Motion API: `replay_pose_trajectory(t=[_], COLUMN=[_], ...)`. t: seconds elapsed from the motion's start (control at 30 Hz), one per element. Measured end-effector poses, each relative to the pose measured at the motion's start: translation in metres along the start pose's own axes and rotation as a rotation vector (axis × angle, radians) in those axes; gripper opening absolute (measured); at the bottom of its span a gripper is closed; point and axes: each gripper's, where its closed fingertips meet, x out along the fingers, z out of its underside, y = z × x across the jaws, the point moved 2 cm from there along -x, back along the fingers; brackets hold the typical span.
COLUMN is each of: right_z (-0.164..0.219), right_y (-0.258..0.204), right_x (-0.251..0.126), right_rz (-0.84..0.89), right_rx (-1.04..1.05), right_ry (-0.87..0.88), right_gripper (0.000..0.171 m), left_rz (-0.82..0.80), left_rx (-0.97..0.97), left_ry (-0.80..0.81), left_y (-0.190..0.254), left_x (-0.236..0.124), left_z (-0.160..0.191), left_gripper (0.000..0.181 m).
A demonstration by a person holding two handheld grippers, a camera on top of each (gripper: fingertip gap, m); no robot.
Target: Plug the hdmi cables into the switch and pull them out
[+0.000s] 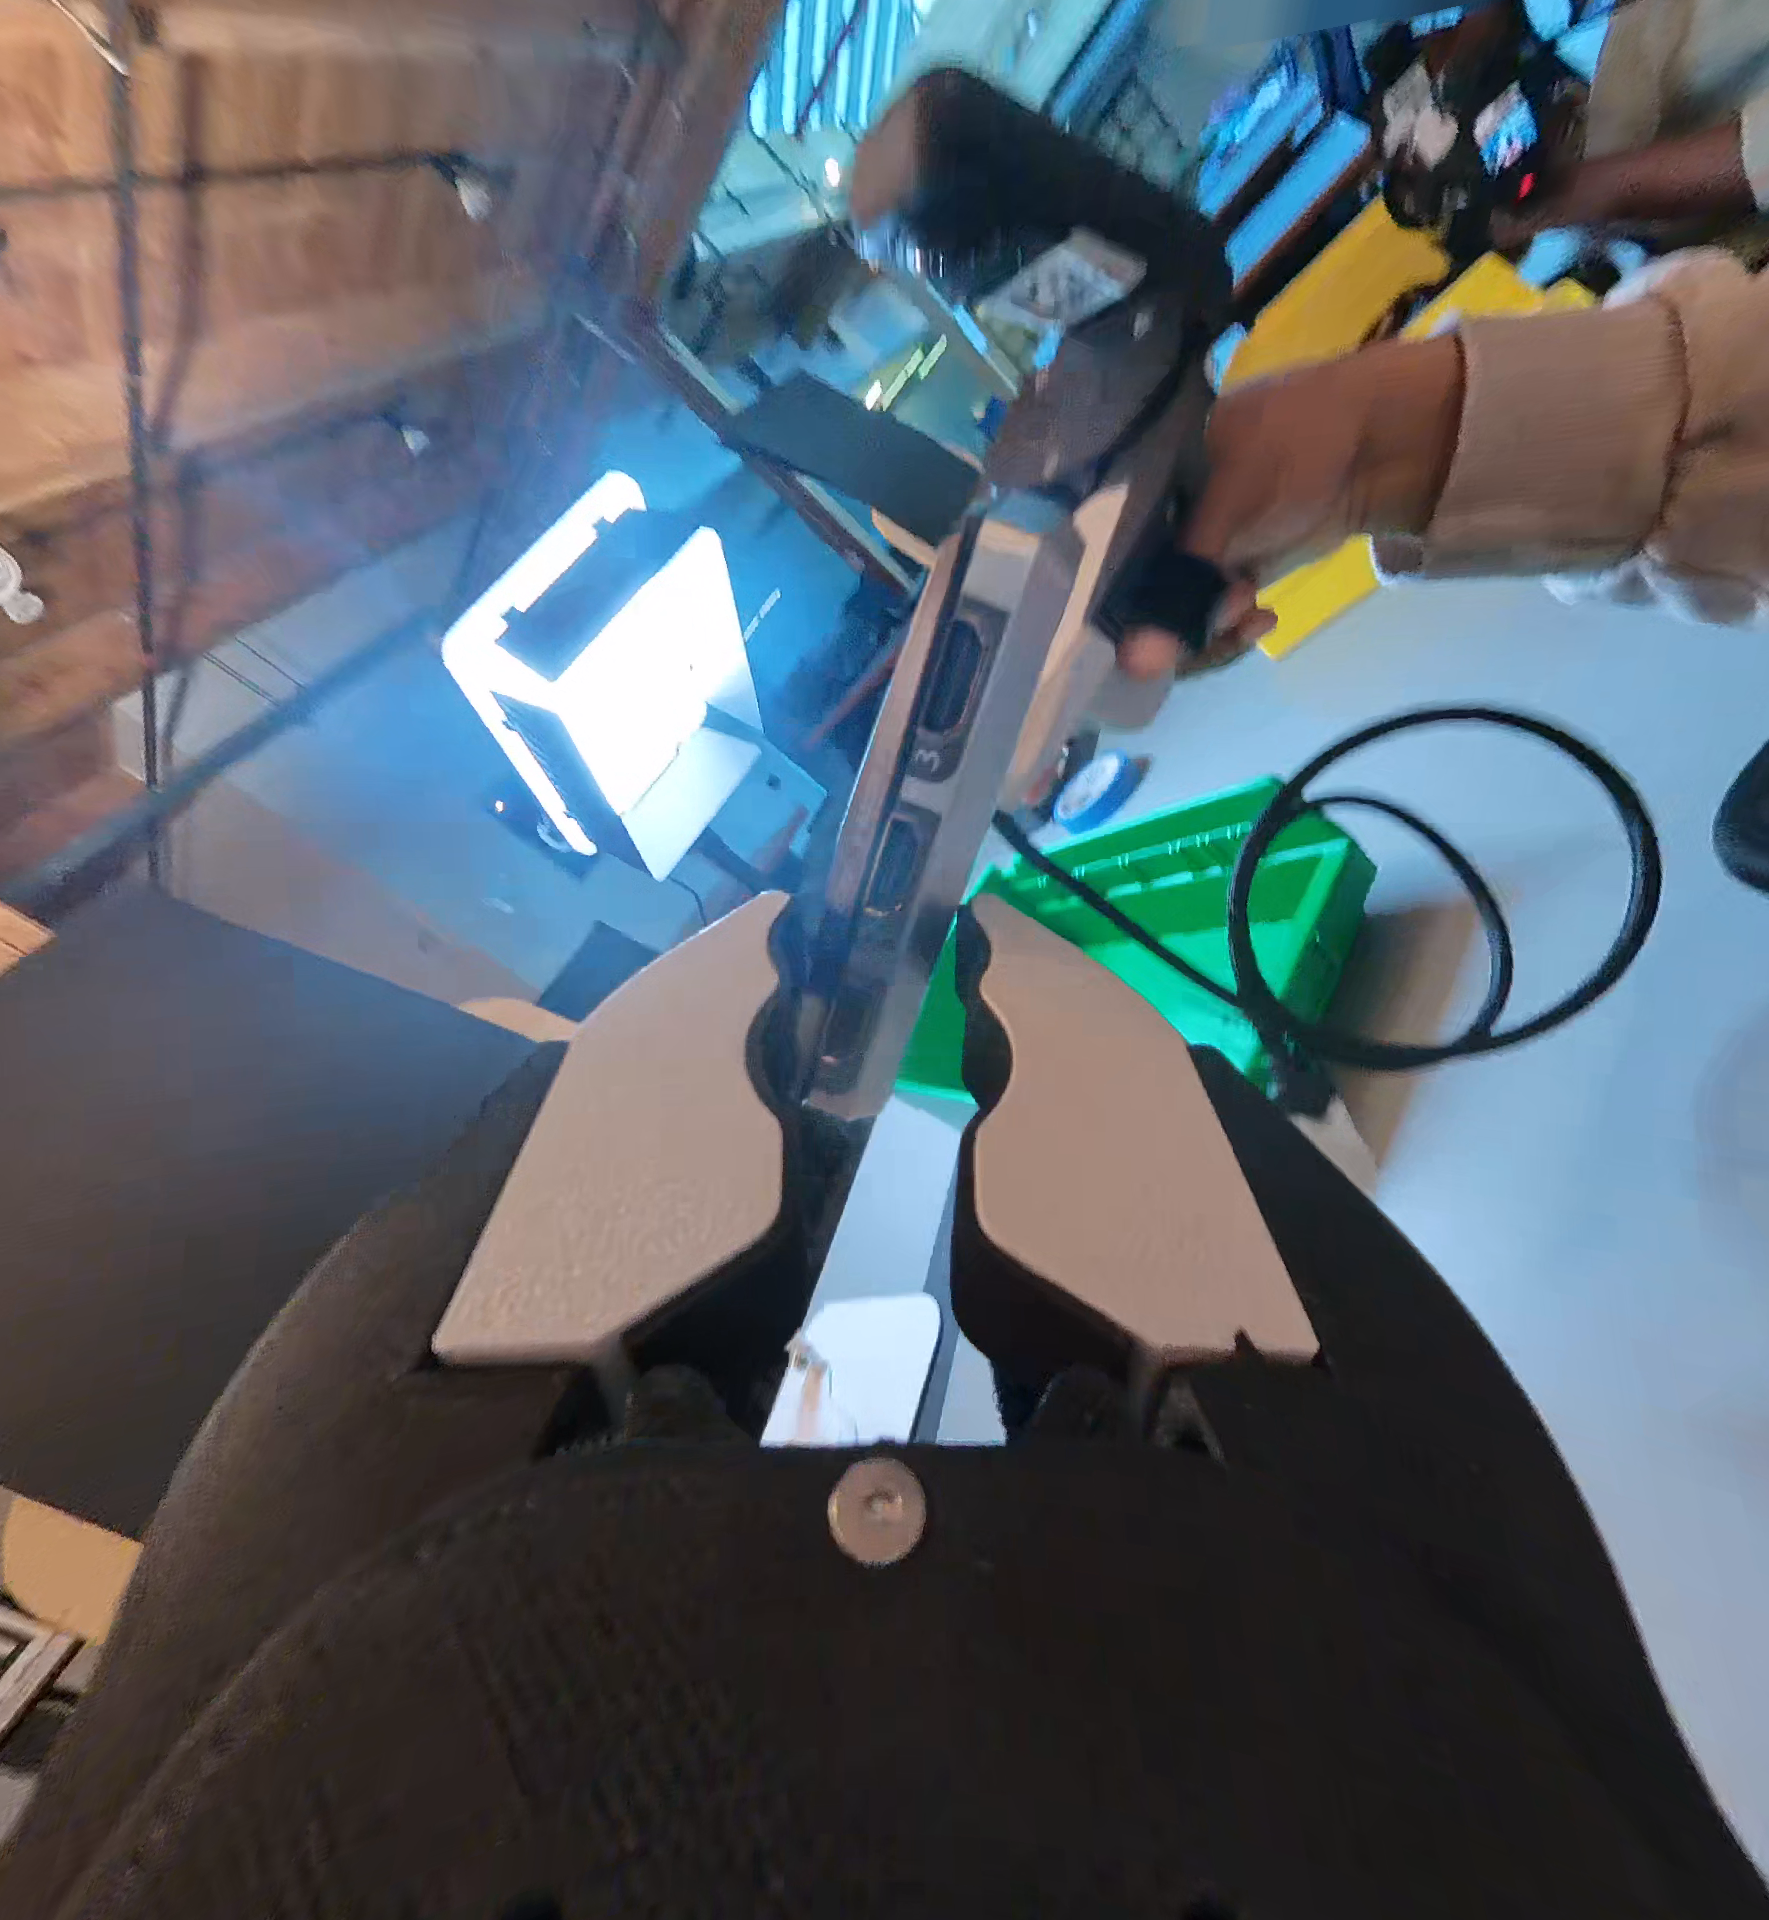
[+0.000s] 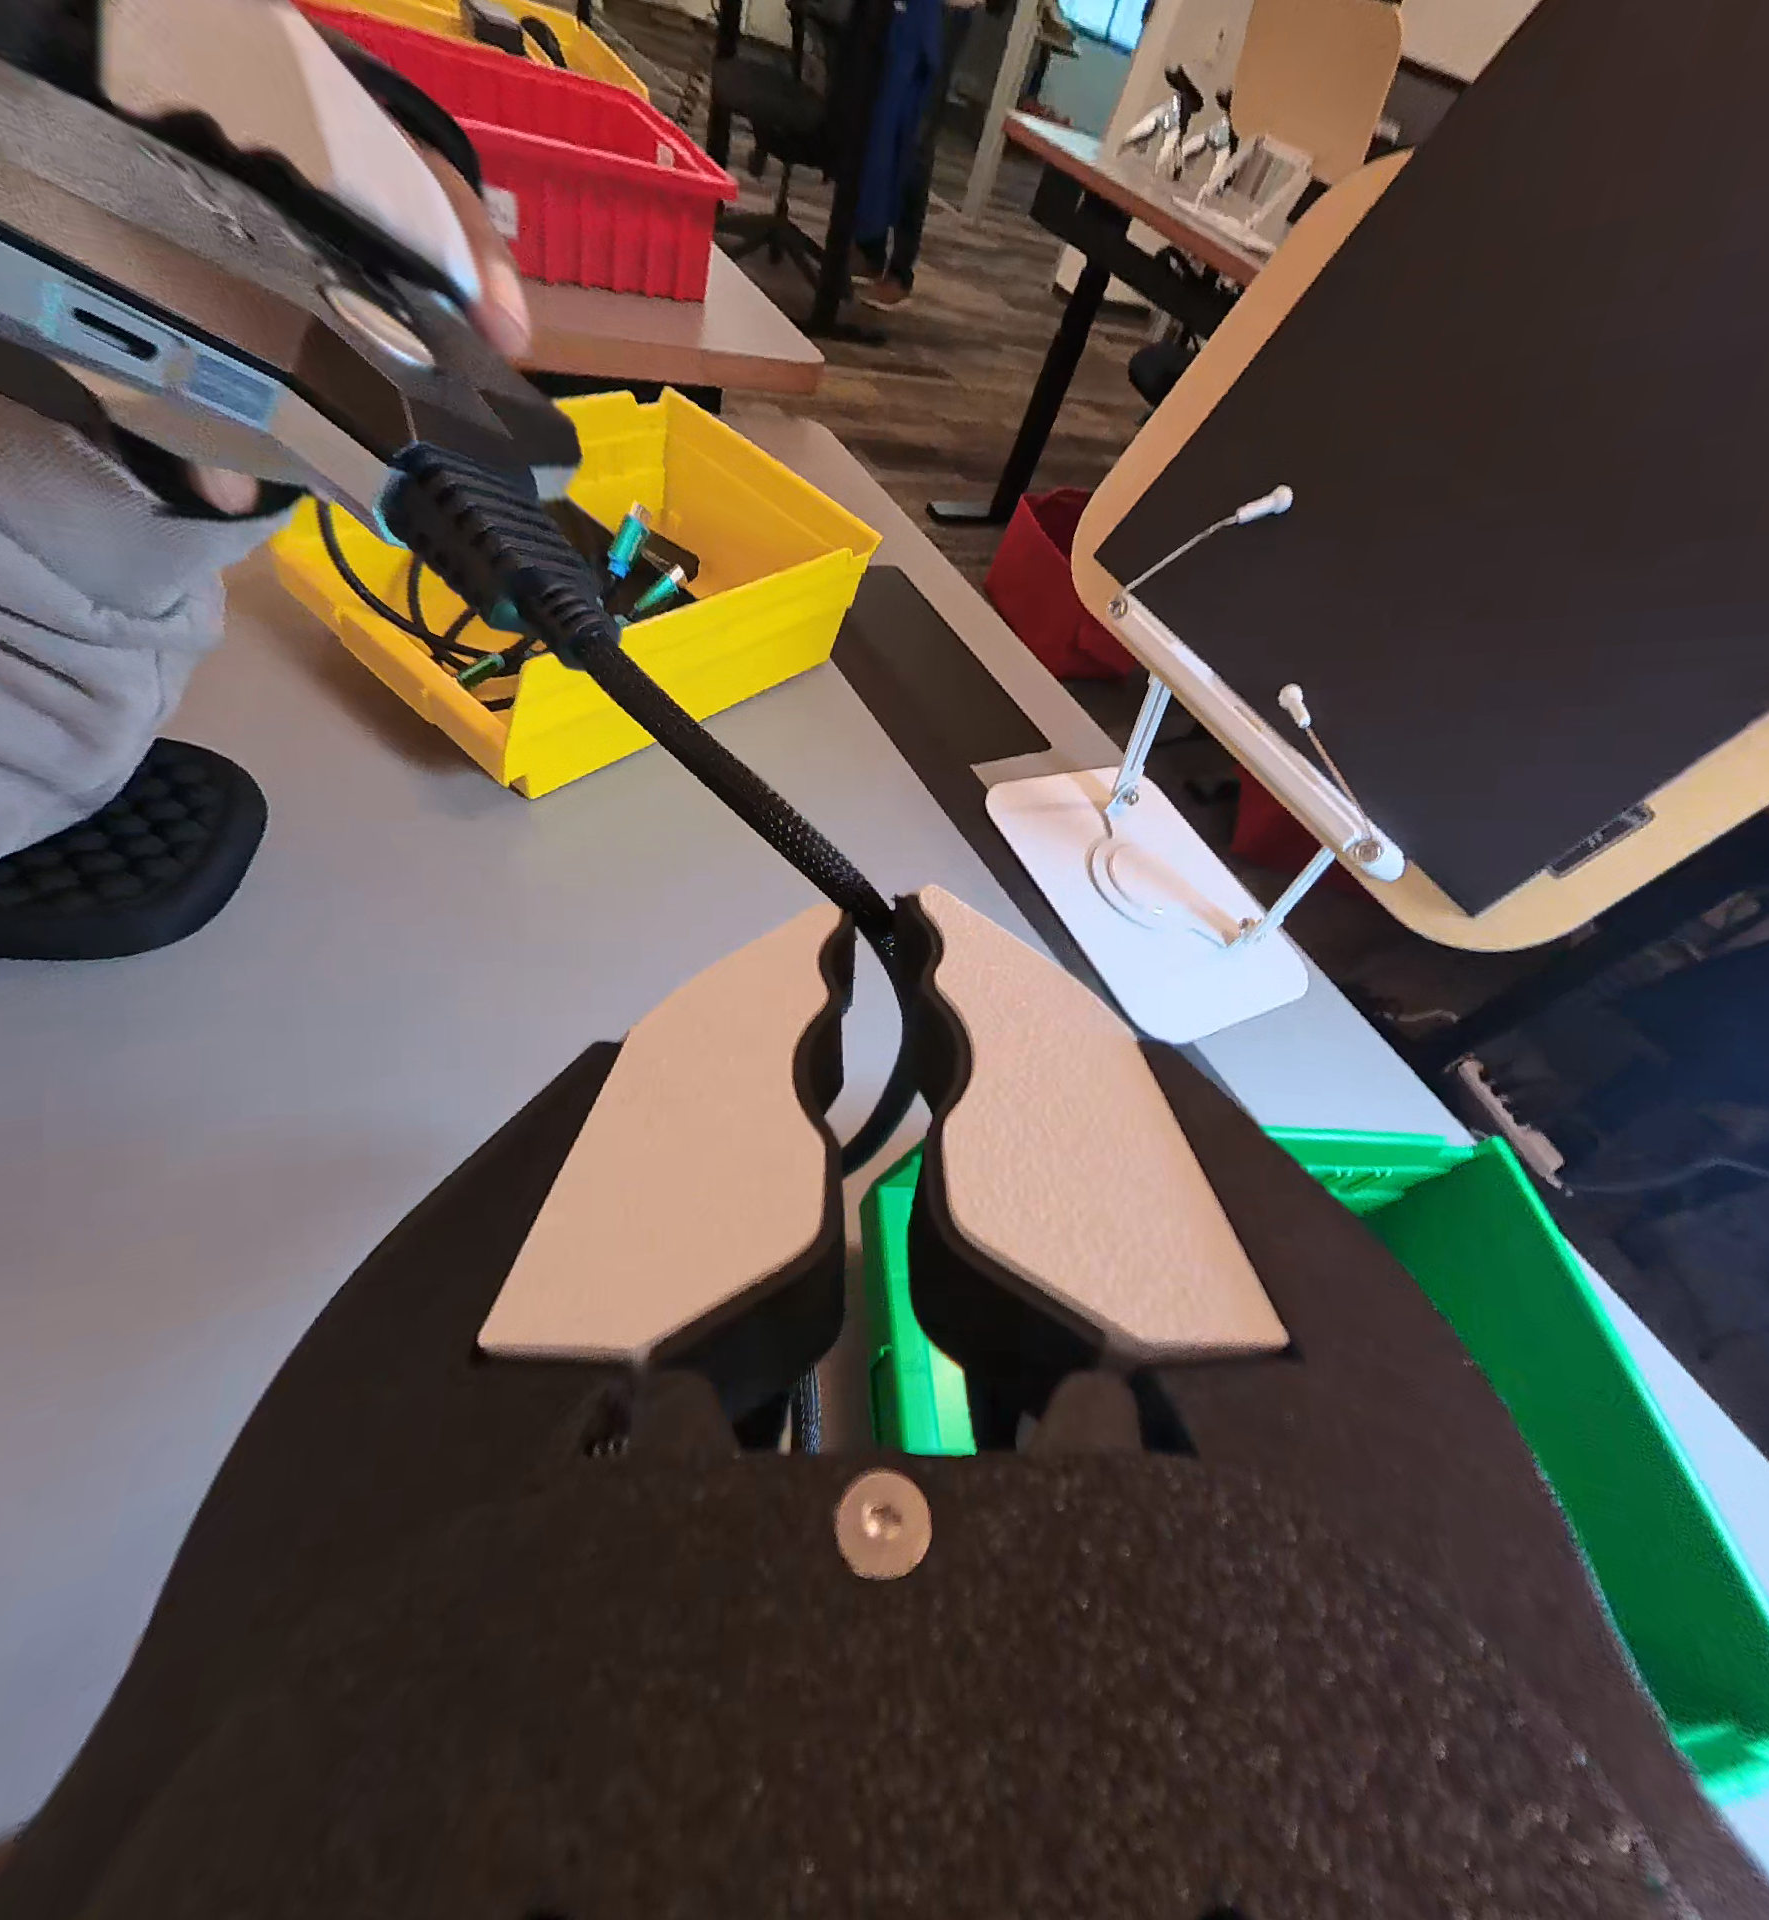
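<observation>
We clamp the switch (image 1: 885, 914) in the left gripper (image 1: 875, 997); its ports carry number marks. The right gripper (image 2: 885, 935) pinches the plugged-in cable (image 2: 724, 774).

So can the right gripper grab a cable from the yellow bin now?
Probably not: the right gripper is shut on the black cable, though the yellow bin sits uncovered.

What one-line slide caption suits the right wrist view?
Right gripper pinches a braided black HDMI cable whose plug meets the switch, above a yellow bin.
</observation>
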Motion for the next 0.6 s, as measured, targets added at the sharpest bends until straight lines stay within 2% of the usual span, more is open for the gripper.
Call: replay_pose_trajectory(t=[0.1,0.2,0.37,0.47,0.6], right_z=[0.004,0.002,-0.014,-0.021,-0.022], right_y=[-0.001,-0.004,-0.048,-0.078,-0.102], right_x=[0.001,-0.002,-0.019,-0.025,-0.018], right_rz=[0.009,-0.018,-0.235,-0.396,-0.534], right_rx=[-0.001,-0.036,-0.31,-0.326,-0.308], right_ry=[-0.046,-0.014,0.184,0.225,0.242], right_gripper=[0.007,0.007,0.007,0.013,0.024], left_rz=[-0.008,0.023,0.202,0.293,0.353], left_rx=[0.003,-0.036,-0.292,-0.402,-0.473], left_ry=[0.012,0.006,0.29,0.459,0.534], left_y=[0.003,0.004,0.003,0.001,0.005], left_x=[0.003,0.001,-0.024,-0.039,-0.04], left_z=[-0.006,-0.006,-0.033,-0.049,-0.053], left_gripper=[0.029,0.026,0.023,0.022,0.022])
